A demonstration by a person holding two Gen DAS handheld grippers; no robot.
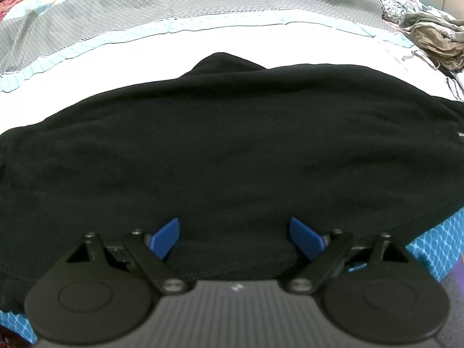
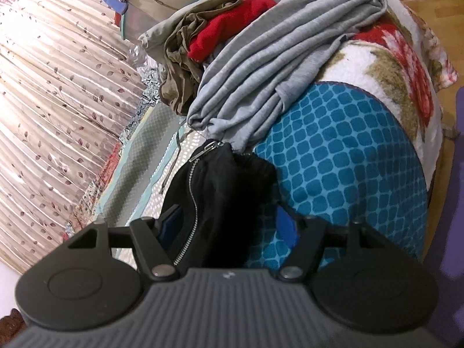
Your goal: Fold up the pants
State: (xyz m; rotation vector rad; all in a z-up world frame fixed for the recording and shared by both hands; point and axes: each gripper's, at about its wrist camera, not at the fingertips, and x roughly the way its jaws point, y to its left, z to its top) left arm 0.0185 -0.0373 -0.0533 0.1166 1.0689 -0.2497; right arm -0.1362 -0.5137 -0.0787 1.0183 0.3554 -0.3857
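The black pants (image 1: 232, 145) lie spread flat across the bed, filling the middle of the left wrist view. My left gripper (image 1: 235, 232) sits low over their near edge with its blue pads (image 1: 165, 240) wide apart. The cloth lies between them and neither pad presses on it. In the right wrist view a bunched end of the pants (image 2: 226, 191), with a silver zipper (image 2: 192, 191), stands up between the fingers of my right gripper (image 2: 229, 217). That bunch fills the gap from one blue pad (image 2: 285, 223) to the other, and the gripper is shut on it.
A white, grey and mint quilt (image 1: 145, 29) covers the bed beyond the pants. A teal-patterned sheet (image 2: 348, 159) drapes over the bed's edge. Loose grey (image 2: 290, 52), olive (image 2: 179, 81) and red (image 2: 229, 34) clothes are piled at the far end, beside a floral blanket (image 2: 400, 66).
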